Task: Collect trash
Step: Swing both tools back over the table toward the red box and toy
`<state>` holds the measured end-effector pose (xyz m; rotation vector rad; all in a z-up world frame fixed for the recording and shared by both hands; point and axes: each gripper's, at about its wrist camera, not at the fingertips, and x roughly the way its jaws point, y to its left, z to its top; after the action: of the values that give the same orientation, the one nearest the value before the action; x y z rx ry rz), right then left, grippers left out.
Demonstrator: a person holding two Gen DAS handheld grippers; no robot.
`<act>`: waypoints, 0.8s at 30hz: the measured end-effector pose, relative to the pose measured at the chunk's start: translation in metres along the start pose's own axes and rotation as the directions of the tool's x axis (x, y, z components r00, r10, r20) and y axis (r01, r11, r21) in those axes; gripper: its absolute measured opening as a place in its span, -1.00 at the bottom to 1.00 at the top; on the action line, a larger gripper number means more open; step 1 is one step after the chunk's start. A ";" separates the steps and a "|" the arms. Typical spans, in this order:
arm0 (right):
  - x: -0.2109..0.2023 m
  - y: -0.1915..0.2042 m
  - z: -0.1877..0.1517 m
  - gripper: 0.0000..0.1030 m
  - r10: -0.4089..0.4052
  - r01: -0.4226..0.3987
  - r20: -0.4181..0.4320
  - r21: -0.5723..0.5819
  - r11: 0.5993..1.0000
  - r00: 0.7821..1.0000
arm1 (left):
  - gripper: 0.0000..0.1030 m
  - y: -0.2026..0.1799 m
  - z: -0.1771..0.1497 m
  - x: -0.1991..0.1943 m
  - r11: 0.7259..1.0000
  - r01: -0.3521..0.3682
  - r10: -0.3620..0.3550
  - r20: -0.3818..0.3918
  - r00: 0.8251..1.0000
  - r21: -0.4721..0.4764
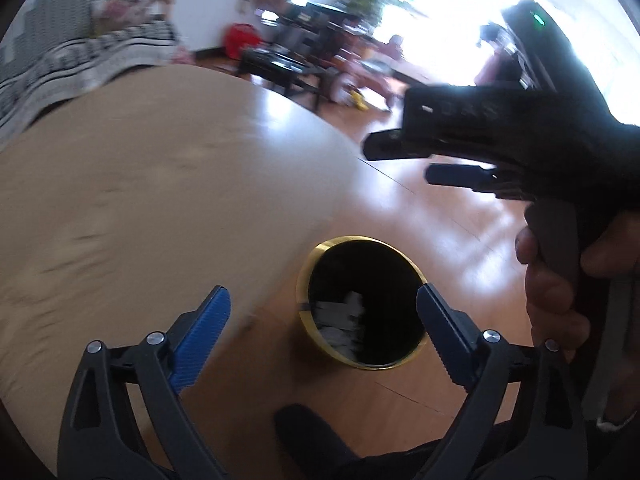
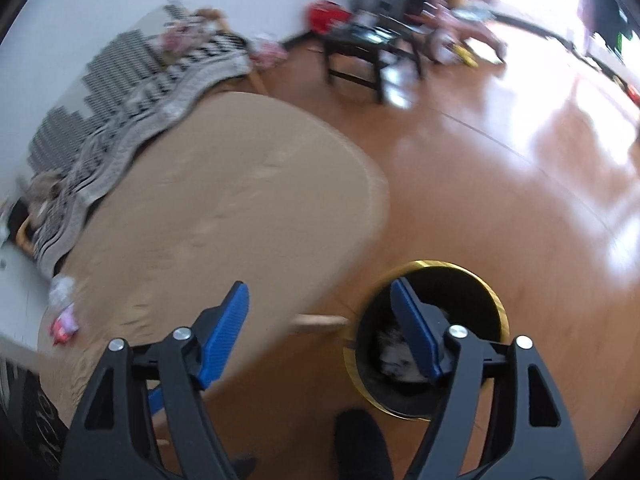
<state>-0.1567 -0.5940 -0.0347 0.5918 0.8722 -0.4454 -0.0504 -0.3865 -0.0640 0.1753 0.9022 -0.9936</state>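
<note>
The round tan table [image 2: 224,208], matte and faintly dimpled, looks mostly cleared. The black bin [image 2: 430,332] with its glossy gold rim stands on the floor beside it, holding pale crumpled scraps [image 1: 340,320]. What seem to be wrappers [image 2: 62,312] remain, blurred, at the table's far edge. Both the left gripper [image 1: 324,320] and right gripper [image 2: 320,316] are spread wide, empty.

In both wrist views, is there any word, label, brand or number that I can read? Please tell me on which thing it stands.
None can be read.
Right gripper body, left wrist view: pale raised marks, too blurred to read.
Dark item at the lower left edge, right wrist view: pale letter-like shapes, cut off and blurred.
Red and pink wrapper on the table: any print is too small to read.
</note>
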 end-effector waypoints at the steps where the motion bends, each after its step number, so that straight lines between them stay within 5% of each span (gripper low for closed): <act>1: -0.001 0.021 -0.001 0.43 0.024 -0.024 0.010 -0.038 0.999 1.000 | 0.78 0.015 0.000 -0.012 0.999 -0.021 0.021 0.011 1.000 -0.031; 7: 0.007 0.139 -0.021 0.43 0.149 -0.148 -0.014 -0.229 0.962 0.989 | 0.79 0.132 -0.023 -0.104 0.943 -0.220 0.239 0.048 0.970 -0.251; 14: 0.021 0.257 -0.058 0.43 0.249 -0.260 -0.078 -0.378 0.889 0.965 | 0.79 0.250 -0.078 -0.220 0.791 -0.403 0.477 0.051 0.877 -0.461; 19: 0.031 0.331 -0.098 0.43 0.278 -0.305 -0.128 -0.466 0.831 0.952 | 0.79 0.310 -0.120 -0.274 0.682 -0.466 0.567 0.004 0.824 -0.563; 24: 0.042 0.379 -0.126 0.43 0.291 -0.332 -0.163 -0.538 0.775 0.943 | 0.79 0.341 -0.142 -0.291 0.636 -0.521 0.613 -0.037 0.789 -0.569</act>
<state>0.0166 -0.2320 -0.0197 0.1951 0.8990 0.1472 0.0688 0.0670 -0.0309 -0.1175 0.8693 -0.1144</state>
